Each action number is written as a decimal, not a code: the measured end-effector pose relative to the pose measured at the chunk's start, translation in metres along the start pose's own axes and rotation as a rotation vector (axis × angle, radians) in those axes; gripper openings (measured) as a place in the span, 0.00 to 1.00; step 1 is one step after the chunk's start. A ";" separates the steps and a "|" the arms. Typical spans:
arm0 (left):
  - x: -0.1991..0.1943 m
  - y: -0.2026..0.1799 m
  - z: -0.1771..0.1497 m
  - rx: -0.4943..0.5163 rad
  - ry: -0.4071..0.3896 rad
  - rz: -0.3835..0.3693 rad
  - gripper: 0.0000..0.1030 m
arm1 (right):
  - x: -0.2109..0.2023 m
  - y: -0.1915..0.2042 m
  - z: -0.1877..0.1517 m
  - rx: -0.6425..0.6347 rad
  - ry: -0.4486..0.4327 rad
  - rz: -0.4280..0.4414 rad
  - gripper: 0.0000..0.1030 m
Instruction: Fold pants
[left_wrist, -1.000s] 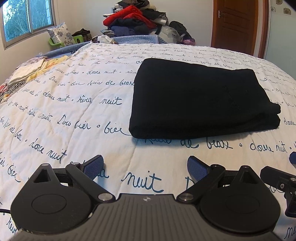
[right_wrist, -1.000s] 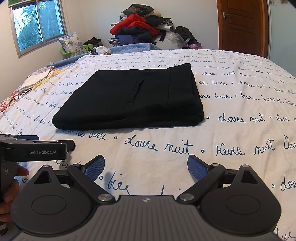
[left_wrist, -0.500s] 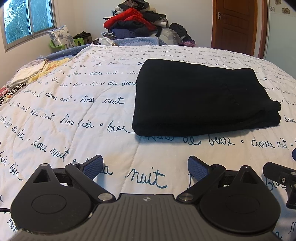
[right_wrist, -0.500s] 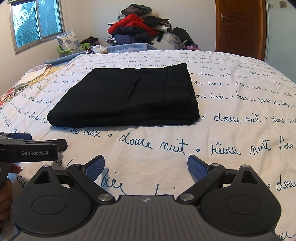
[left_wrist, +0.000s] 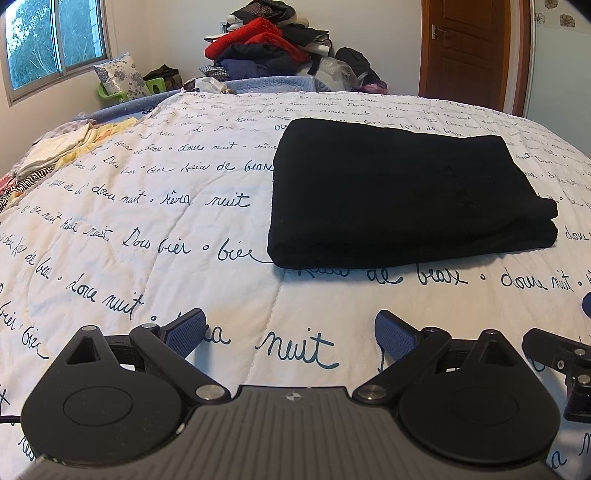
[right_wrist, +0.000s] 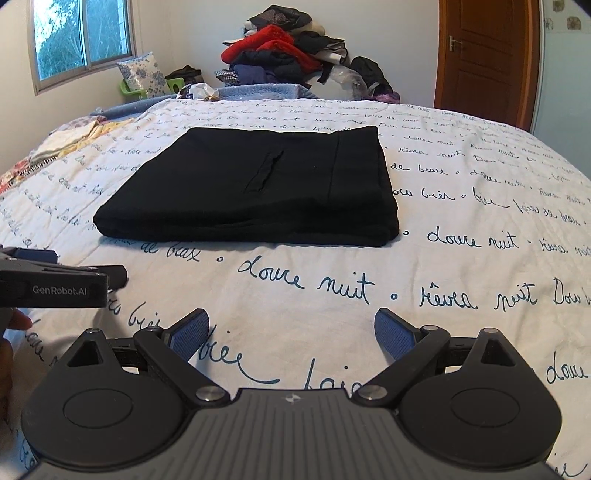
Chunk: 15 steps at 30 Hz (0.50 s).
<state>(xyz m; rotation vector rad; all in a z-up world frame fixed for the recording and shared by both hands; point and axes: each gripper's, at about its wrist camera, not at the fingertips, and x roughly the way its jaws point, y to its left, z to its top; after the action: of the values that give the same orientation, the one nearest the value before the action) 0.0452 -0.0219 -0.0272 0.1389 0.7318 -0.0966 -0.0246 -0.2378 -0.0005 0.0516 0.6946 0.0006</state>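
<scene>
Black pants (left_wrist: 399, 199) lie folded into a flat rectangle on the white quilt with blue script (left_wrist: 147, 229). In the right wrist view the same pants (right_wrist: 258, 188) show a pocket slit on top. My left gripper (left_wrist: 290, 334) hovers over the quilt well short of the pants' near edge, open, nothing between its blue pads. My right gripper (right_wrist: 291, 332) is likewise open and empty, back from the pants. Each view catches the other gripper at its edge: the right one (left_wrist: 561, 365) and the left one (right_wrist: 51, 284), with fingers of a hand (right_wrist: 16, 321) below it.
A heap of clothes (left_wrist: 280, 48) rises beyond the far end of the bed. Folded light fabrics (left_wrist: 62, 151) lie at the bed's left edge. A window (left_wrist: 48, 44) is at left, a wooden door (left_wrist: 469, 51) at back right. Open quilt surrounds the pants.
Both grippers have drifted slightly, so the pants shift a little in each view. The pants themselves lie unmoved and both grippers stay open.
</scene>
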 end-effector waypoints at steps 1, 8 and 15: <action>0.000 0.000 0.000 0.000 -0.001 0.000 0.95 | 0.000 0.000 0.000 -0.002 0.000 -0.001 0.94; 0.000 0.001 -0.004 -0.002 -0.009 0.000 0.96 | 0.002 -0.002 -0.002 0.003 0.000 0.000 0.94; 0.000 0.000 -0.009 -0.005 -0.020 0.006 0.98 | 0.004 0.000 -0.006 -0.009 -0.002 -0.008 0.97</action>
<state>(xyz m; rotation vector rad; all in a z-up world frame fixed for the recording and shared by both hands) 0.0397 -0.0207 -0.0341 0.1356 0.7113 -0.0901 -0.0249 -0.2370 -0.0075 0.0399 0.6924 -0.0037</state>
